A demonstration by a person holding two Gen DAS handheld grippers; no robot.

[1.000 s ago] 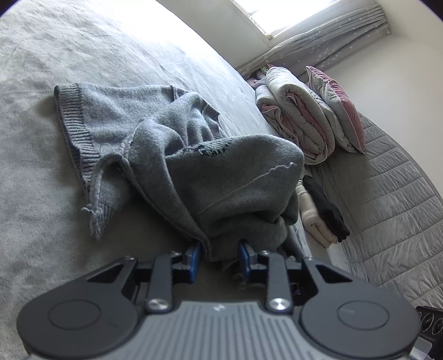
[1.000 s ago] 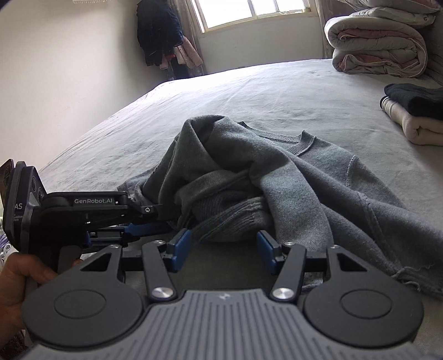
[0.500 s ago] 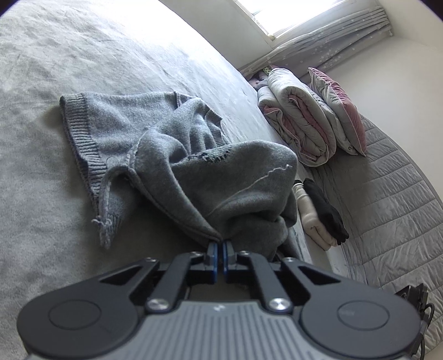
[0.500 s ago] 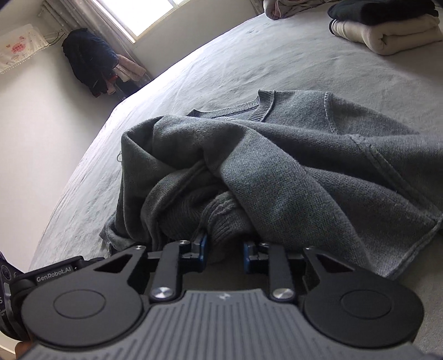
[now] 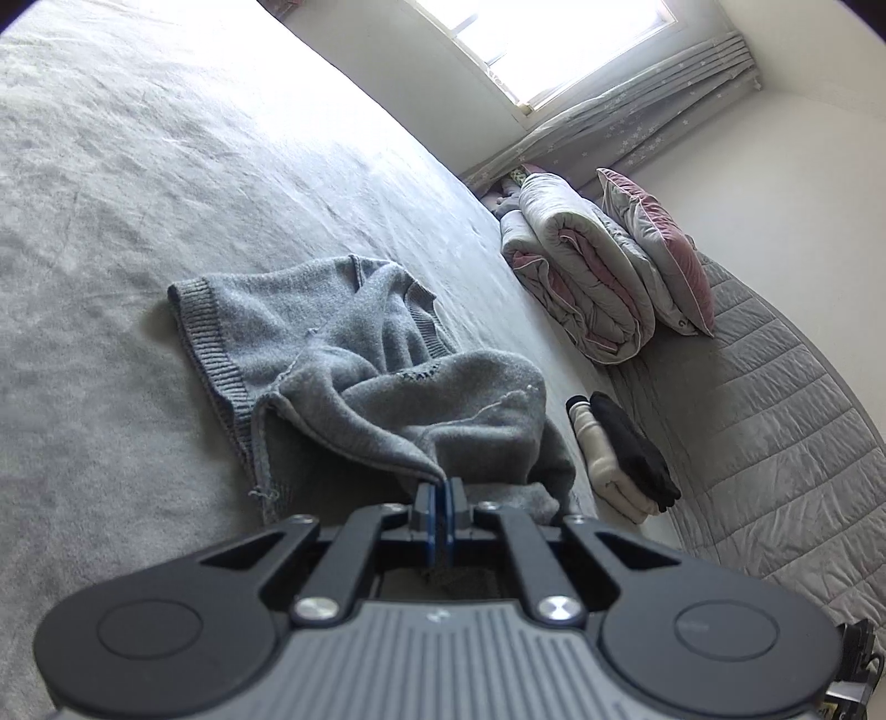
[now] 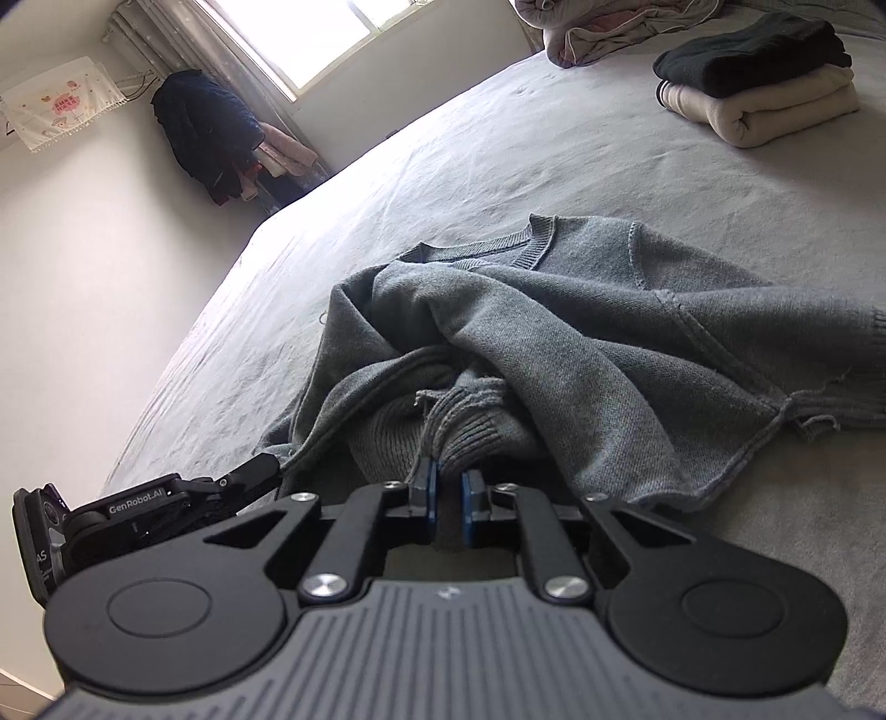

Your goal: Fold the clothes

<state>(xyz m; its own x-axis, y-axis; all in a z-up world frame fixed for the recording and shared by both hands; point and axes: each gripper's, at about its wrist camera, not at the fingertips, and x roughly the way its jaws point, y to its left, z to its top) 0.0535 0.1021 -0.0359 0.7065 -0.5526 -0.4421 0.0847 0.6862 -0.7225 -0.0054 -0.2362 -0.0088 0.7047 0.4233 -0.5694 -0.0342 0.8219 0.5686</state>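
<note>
- Left wrist view: the grey knit sweater (image 5: 354, 354) lies crumpled on the grey bed (image 5: 111, 221), ribbed hem to the left, one seam frayed. The left gripper (image 5: 441, 498) is clamped tight on a pulled-up fold of its edge.
- Right wrist view: the right gripper (image 6: 447, 490) is closing its jaws, a ribbed cuff (image 6: 470, 429) of the sweater (image 6: 609, 332) between them; neckline faces away, loose threads hang at the side.

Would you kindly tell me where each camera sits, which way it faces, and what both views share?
Left wrist: rides the left gripper, looking along its shut fingers, which pinch the grey sweater's edge, toward the rolled duvet.
Right wrist: rides the right gripper, whose fingers are closing on the sweater's ribbed cuff, facing the window; the left gripper shows at left.
Shared: sweater, bed, folded clothes stack.
</note>
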